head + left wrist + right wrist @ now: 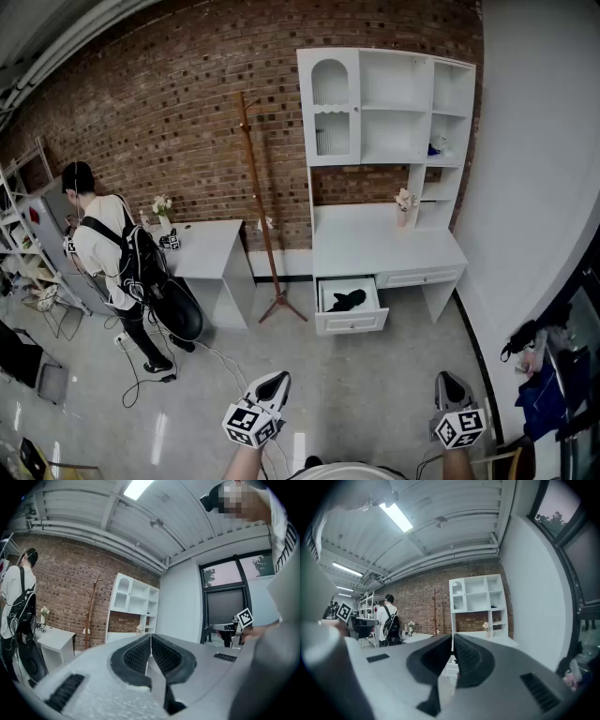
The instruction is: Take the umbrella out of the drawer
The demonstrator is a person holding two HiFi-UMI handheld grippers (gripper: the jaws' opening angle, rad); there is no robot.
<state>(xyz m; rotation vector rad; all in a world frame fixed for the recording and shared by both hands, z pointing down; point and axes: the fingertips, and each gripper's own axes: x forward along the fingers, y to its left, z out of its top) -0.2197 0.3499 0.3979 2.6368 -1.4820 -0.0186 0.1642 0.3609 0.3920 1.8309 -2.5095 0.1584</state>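
The black folded umbrella [347,301] lies in the open white drawer [352,322] under the left side of the white desk with shelves [386,242]. Both grippers are held low at the picture's bottom edge, far back from the desk and pointing level towards it. My left gripper [277,378] is shut, its black pads [140,654] together with nothing between them. My right gripper [447,379] also has its jaws together and holds nothing. The shelved desk shows beyond the jaws in the left gripper view [131,611] and the right gripper view [480,604].
A wooden coat stand [263,216] rises left of the desk, against the brick wall. Further left stands a small white table [211,251] with flowers. A person with a black backpack [112,253] stands there, back turned. Cables lie on the grey floor [375,384].
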